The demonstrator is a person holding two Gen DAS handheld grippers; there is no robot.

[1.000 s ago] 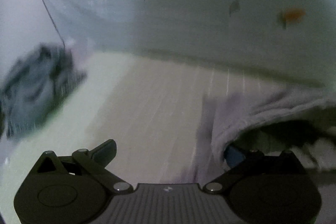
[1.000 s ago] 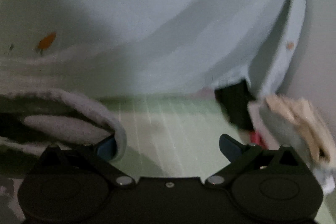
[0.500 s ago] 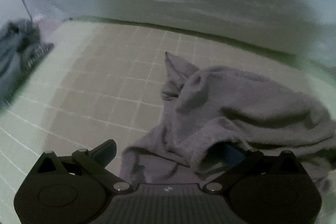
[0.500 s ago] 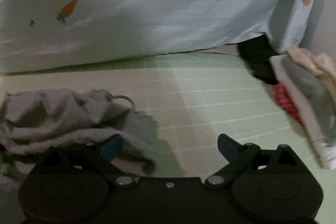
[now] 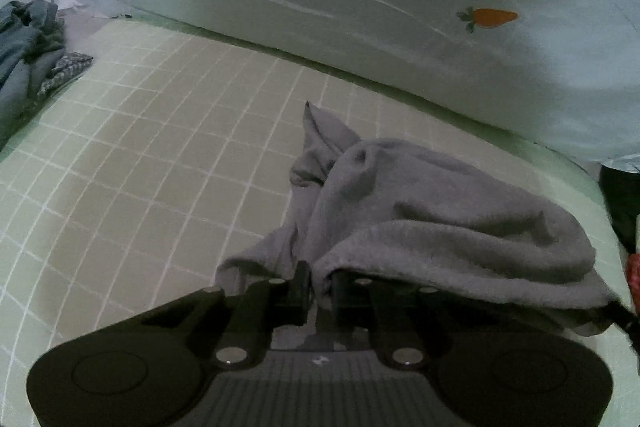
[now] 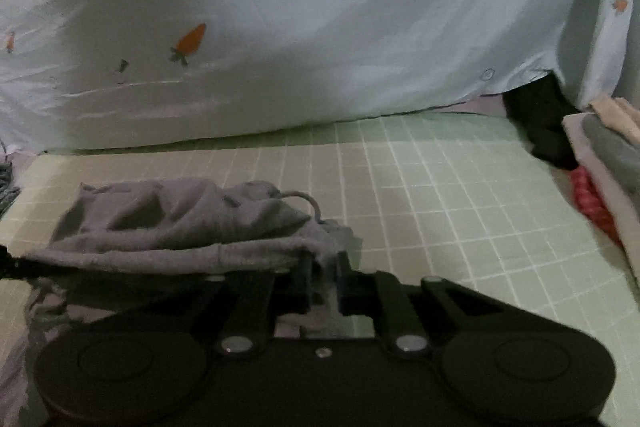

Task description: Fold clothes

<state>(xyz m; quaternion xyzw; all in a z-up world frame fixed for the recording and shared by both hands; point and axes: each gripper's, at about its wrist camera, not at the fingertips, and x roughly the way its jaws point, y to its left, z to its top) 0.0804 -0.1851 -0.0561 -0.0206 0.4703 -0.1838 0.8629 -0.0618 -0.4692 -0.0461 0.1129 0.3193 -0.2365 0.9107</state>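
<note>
Garment [image 5: 432,211], grey, crumpled on green checked bed [image 5: 160,147]; left tongs [image 5: 318,281] and right tongs [image 6: 323,277] both clamped on its hem, bare bed beyond.

Counts — one grey garment, two grippers, several side heaps

One crumpled grey garment [image 5: 432,211] lies on one green checked sheet [image 5: 160,155]; two grippers are in view, the left gripper [image 5: 318,283] and the right gripper [image 6: 323,277], one per wrist camera. One pale printed cloth [image 5: 360,39] hangs behind: the left view shows one orange carrot [image 5: 490,18] and two crossed-circle marks on it, the right view three carrots. At the left edge sits one heap of blue-grey clothes [image 5: 24,43]; at the right, one stack of folded clothes [image 6: 604,155] — how many pieces it has cannot be told — and one black item [image 6: 548,127].
</note>
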